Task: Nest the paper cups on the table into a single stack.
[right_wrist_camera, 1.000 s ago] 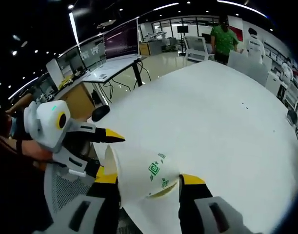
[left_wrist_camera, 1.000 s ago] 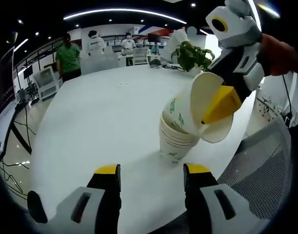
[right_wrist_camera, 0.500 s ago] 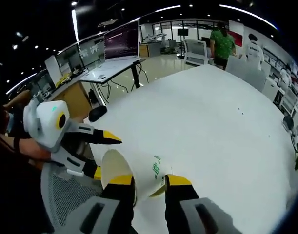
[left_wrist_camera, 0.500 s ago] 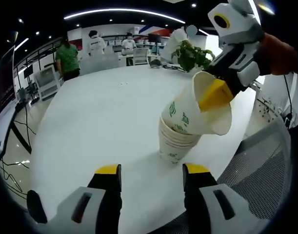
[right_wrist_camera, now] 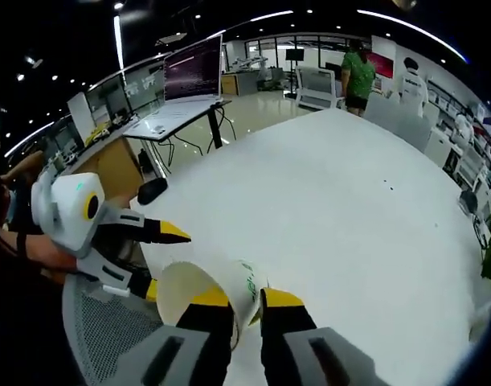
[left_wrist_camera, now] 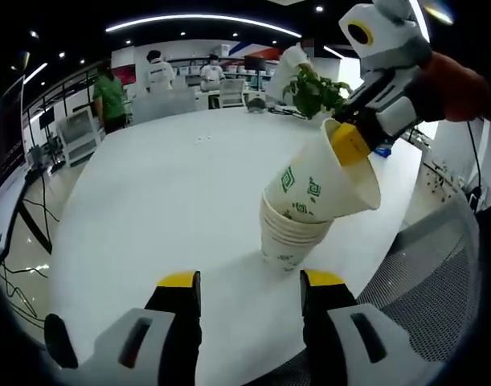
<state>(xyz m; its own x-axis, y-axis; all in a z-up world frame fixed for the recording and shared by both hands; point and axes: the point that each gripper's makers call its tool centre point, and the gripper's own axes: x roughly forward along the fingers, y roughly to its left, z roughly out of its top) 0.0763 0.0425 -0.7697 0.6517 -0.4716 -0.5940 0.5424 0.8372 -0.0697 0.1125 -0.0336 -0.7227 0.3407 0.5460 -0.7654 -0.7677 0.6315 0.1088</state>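
Note:
A stack of white paper cups with green logos point(left_wrist_camera: 287, 240) stands on the white table point(left_wrist_camera: 165, 193). The top cup point(left_wrist_camera: 317, 189) sits tilted in the stack, its mouth leaning to the right. My right gripper point(left_wrist_camera: 349, 145) comes in from the upper right and is shut on that cup's rim. In the right gripper view the same cup point(right_wrist_camera: 193, 291) lies between the narrow jaws of my right gripper point(right_wrist_camera: 245, 301), which pinch its wall. My left gripper point(left_wrist_camera: 249, 291) is open, low in front of the stack, and holds nothing. It also shows as the left gripper point(right_wrist_camera: 163, 261) beside the cup.
A potted plant point(left_wrist_camera: 317, 88) stands at the table's far side. A mesh chair point(left_wrist_camera: 438, 265) sits by the near right edge. People point(left_wrist_camera: 112, 95) and chairs are at the back. A desk with a monitor point(right_wrist_camera: 193, 76) lies beyond the table.
The right gripper's jaws have narrowed from around the cup's body to a pinch on its rim. The top cup has tipped further over and sunk lower into the stack. The left gripper has stayed put.

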